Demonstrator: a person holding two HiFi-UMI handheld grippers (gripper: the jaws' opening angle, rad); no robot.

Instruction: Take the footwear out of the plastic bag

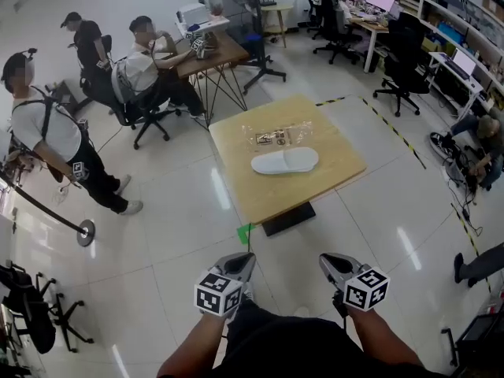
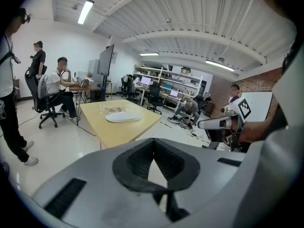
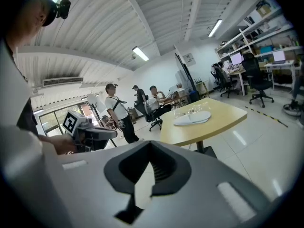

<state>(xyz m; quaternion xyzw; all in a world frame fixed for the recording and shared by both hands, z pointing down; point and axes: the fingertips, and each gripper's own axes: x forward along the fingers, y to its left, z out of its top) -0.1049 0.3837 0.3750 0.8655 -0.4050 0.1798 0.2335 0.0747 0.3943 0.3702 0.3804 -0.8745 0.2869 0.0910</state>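
Head view: white slipper (image 1: 285,161) beside plastic bag (image 1: 277,136).

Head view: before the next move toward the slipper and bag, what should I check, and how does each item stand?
1. Left tool empty, jaws together: ok.
2. Right tool empty, jaws together: ok.
3. Tools near the table: not ok, both over the floor short of it.
4. White slipper visible: ok, lying beside the plastic bag.
5. Anything left inside the bag: cannot tell.
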